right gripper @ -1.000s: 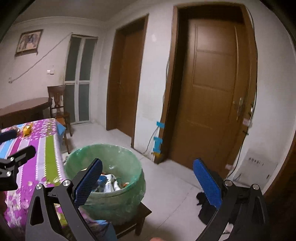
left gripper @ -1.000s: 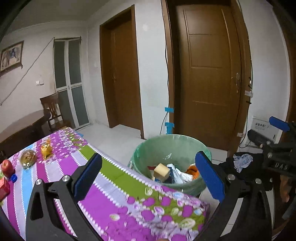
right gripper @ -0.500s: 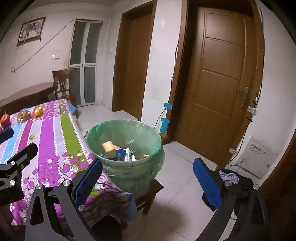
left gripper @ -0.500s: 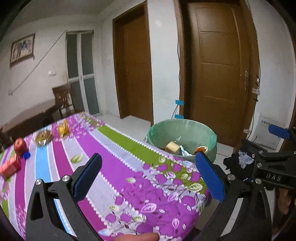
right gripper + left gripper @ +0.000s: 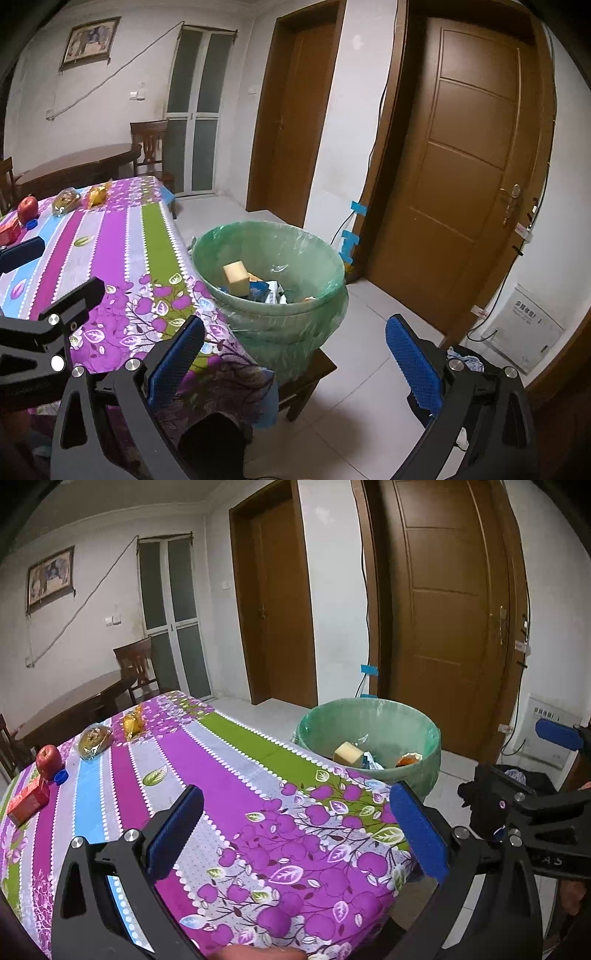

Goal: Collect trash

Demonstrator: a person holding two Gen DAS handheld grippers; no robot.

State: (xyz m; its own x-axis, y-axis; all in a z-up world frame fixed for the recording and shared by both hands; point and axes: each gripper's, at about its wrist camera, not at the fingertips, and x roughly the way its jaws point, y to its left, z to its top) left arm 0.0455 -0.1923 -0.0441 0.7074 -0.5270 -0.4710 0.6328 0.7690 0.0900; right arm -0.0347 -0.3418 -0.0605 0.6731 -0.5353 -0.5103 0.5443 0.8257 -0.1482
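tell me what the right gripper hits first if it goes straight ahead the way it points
Probably the green-lined bin. The open right gripper points just past the tablecloth corner at the bin's near wall and the stool under it. Depth is unclear, so it could pass low to the floor.

White embossed letters, apparently "UAS", stand on the black frame of the right gripper (image 5: 550, 860), right of the left jaws. The white wall box (image 5: 526, 328), right of the right jaws, carries dark print too blurred to read.
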